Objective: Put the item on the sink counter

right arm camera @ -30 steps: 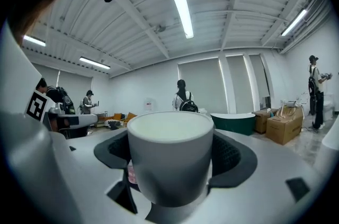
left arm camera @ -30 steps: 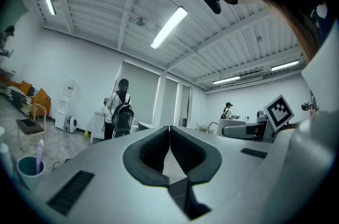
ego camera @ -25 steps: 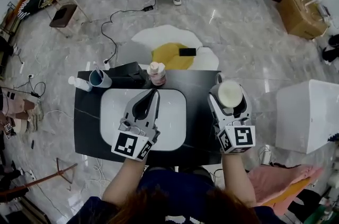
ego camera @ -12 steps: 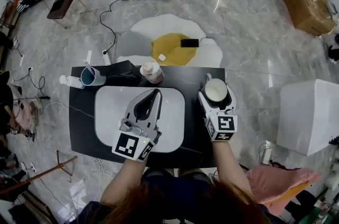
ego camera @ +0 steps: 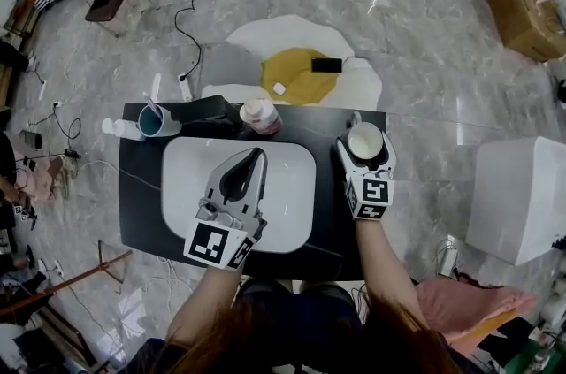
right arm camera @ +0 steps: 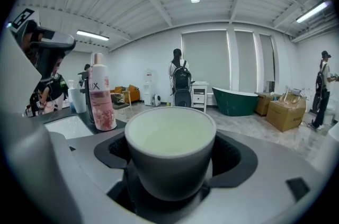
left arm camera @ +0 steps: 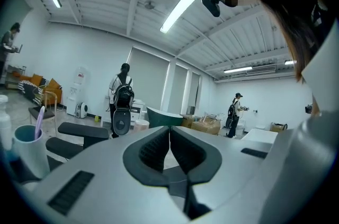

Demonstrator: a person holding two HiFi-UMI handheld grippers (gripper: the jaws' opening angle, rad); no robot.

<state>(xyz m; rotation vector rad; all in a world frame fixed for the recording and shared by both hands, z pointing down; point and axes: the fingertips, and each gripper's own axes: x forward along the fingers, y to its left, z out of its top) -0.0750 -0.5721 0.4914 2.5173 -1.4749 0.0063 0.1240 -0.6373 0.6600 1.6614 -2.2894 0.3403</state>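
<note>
Grasping a grey cup [right arm camera: 169, 149], the right gripper [ego camera: 365, 144] is over the black worktop [ego camera: 329, 217]; the left gripper [ego camera: 256, 156] is clenched, empty. The pink bottle [right arm camera: 101, 96] shows the letters "UX".

The counter [ego camera: 141, 213] is black and the sink [ego camera: 292, 204] in it is white. The cup [right arm camera: 169, 164] is grey outside, pale cream inside. The bottle [ego camera: 260, 116] is pink, with a white cap
</note>
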